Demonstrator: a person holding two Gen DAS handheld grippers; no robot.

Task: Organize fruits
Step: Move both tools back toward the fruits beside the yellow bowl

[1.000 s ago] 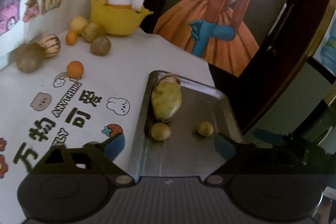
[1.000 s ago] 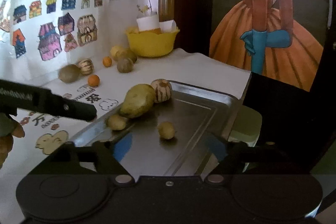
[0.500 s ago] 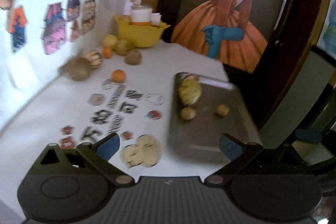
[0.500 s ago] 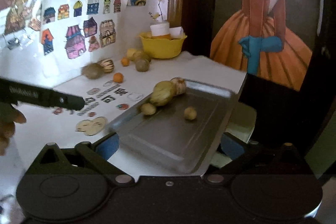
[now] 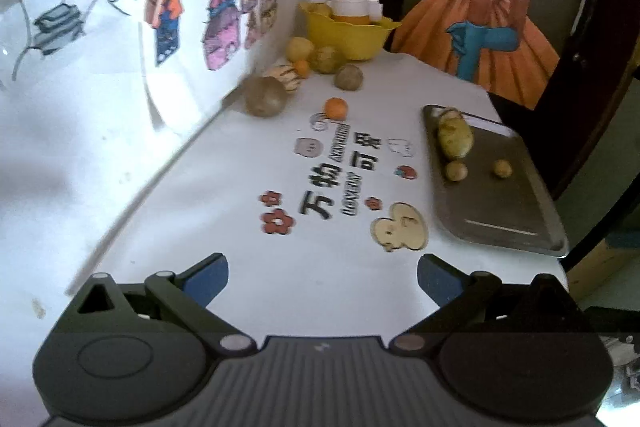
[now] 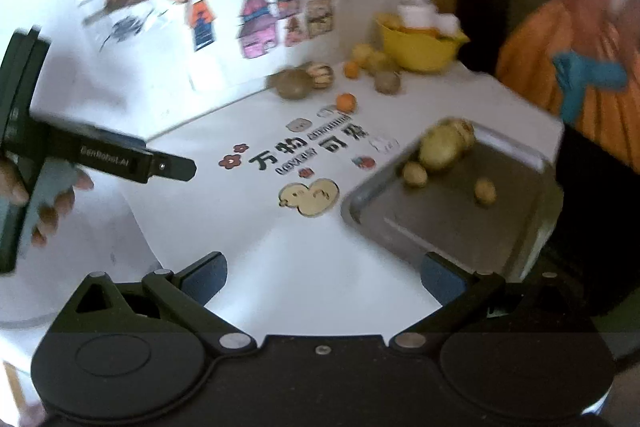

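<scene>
A metal tray (image 5: 508, 211) (image 6: 460, 227) sits at the table's right edge. On its far end lie a big yellow-green fruit (image 5: 455, 137) (image 6: 440, 147), a striped fruit (image 6: 466, 129) behind it, and two small round ones (image 5: 456, 171) (image 5: 502, 168). More fruits cluster by the far wall: a brown one (image 5: 265, 96), a striped one (image 5: 284, 75), a small orange (image 5: 335, 108) (image 6: 345, 102). My left gripper (image 5: 322, 277) hangs open and empty over the near table. My right gripper (image 6: 322, 277) is also open and empty, near the tray's front corner.
A yellow bowl (image 5: 348, 33) (image 6: 420, 47) with a white cup stands at the back. The white tablecloth (image 5: 280, 267) carries printed cartoons and characters. Stickers cover the wall on the left. In the right wrist view, a hand (image 6: 52, 203) holds the left gripper's body at the far left.
Both grippers have pulled back and up from the tray, so the tray and fruits look smaller and farther away. The right gripper's jaws have spread wider. No fruit has moved.
</scene>
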